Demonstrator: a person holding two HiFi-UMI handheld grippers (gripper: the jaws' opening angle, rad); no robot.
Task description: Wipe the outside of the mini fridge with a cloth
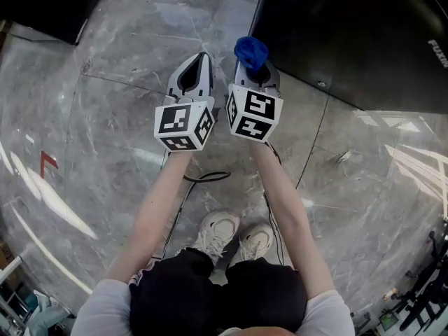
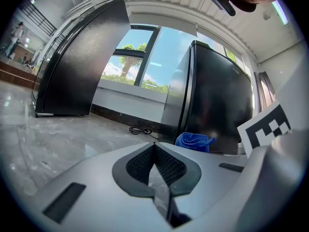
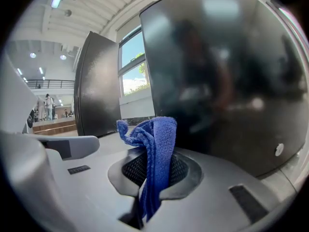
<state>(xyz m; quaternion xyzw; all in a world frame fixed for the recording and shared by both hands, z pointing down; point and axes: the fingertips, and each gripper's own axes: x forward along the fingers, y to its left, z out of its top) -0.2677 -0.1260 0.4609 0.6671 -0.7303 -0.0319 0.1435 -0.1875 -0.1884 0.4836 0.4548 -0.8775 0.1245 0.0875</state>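
The black mini fridge [image 1: 350, 33] stands just ahead of both grippers. The right gripper [image 3: 153, 175] is clamped on the blue cloth [image 3: 159, 139], which bunches above its tips near the fridge door. The left gripper [image 2: 155, 149] has its jaws together on nothing.

Glossy, mirror-smooth black mini fridge [image 3: 217, 71], soft nubbly blue cloth [image 3: 157, 144], polished veined grey stone floor [image 1: 105, 152].

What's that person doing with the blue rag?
A person standing on a marble floor holds a gripper in each hand. The right gripper is shut on a blue cloth, held close to the black mini fridge. The left gripper is shut and empty beside it. Whether the cloth touches the fridge isn't clear.
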